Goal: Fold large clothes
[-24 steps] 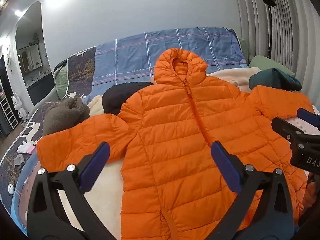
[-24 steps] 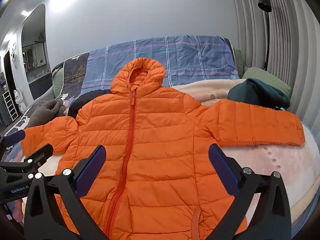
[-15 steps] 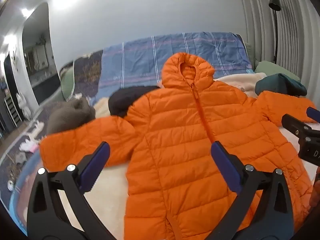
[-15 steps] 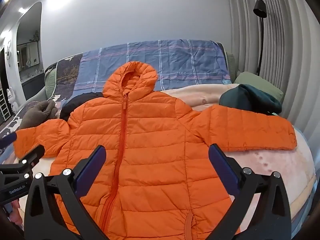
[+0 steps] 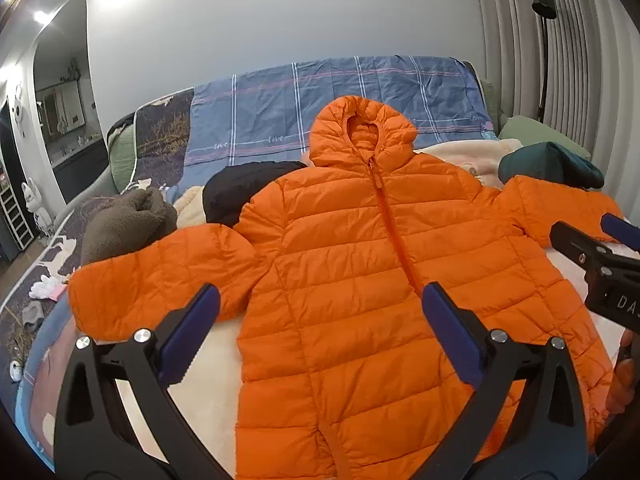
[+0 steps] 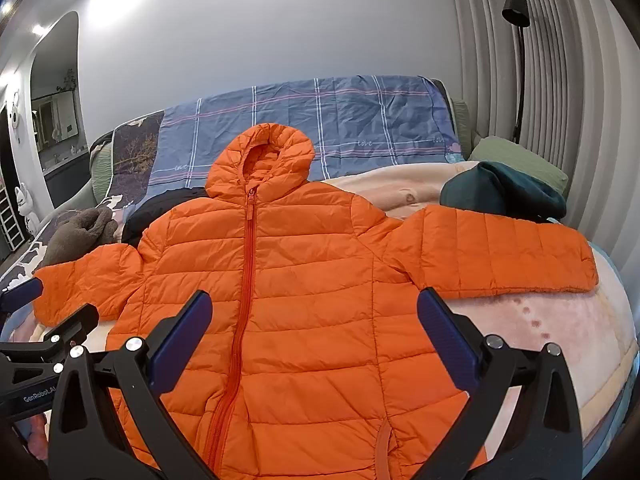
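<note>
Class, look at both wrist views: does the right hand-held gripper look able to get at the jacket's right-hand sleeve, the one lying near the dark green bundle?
Probably yes. The right hand-held gripper is open and the sleeve lies flat with nothing on top. The green bundle sits behind it, not between.

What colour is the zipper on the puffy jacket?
Orange, like the rest of the jacket. The zipper shows best in the right wrist view.

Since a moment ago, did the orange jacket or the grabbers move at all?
The orange jacket lies spread flat on the bed as before, zipped, sleeves out. Only the views shifted slightly as the hands drifted. Left gripper and right gripper both stayed open above it, holding nothing.
</note>
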`<action>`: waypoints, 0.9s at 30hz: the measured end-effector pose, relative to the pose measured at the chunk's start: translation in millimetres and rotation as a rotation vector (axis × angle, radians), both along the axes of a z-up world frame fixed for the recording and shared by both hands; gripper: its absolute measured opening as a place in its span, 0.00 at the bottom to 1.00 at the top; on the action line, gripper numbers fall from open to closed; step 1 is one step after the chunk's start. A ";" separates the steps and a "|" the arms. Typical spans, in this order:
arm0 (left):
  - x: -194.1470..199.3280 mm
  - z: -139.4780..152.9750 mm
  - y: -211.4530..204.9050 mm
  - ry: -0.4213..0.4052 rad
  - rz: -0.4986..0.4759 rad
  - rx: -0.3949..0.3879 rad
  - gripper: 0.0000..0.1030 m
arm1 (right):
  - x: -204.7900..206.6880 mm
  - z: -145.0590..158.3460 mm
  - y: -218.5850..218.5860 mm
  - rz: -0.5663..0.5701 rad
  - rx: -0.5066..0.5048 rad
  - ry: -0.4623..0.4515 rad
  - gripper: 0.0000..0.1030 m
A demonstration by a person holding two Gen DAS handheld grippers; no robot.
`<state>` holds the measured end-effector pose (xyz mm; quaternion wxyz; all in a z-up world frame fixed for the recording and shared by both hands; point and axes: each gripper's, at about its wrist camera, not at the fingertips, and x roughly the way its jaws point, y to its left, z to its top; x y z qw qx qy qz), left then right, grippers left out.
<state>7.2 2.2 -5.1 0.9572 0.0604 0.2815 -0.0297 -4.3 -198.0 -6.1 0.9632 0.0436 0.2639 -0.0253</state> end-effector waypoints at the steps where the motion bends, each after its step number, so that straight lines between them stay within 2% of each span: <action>1: 0.1 0.3 0.1 0.000 0.006 -0.005 0.98 | -0.1 0.3 -0.5 0.002 0.000 0.001 0.99; 7: -4.0 1.3 0.8 -0.050 0.037 -0.010 0.98 | 0.5 -0.5 -2.3 0.006 0.006 0.004 0.99; 10: -6.0 0.1 3.8 -0.073 -0.001 -0.060 0.98 | 1.4 -1.5 -5.0 0.007 0.008 0.011 0.99; 12: -4.5 0.1 4.6 -0.064 0.020 -0.065 0.98 | 1.9 -2.4 -6.5 0.004 0.010 0.014 0.99; 16: -3.2 2.2 -5.4 -0.042 0.008 -0.006 0.98 | 3.2 -2.4 -7.4 0.003 0.011 0.015 0.99; 21: -3.0 -1.4 -12.1 -0.007 -0.035 -0.020 0.98 | 3.6 -1.8 -7.9 0.005 0.011 0.017 0.99; 27: -7.0 -3.5 -19.7 -0.009 -0.061 -0.006 0.98 | 4.5 -4.8 -8.7 0.018 0.010 0.031 0.99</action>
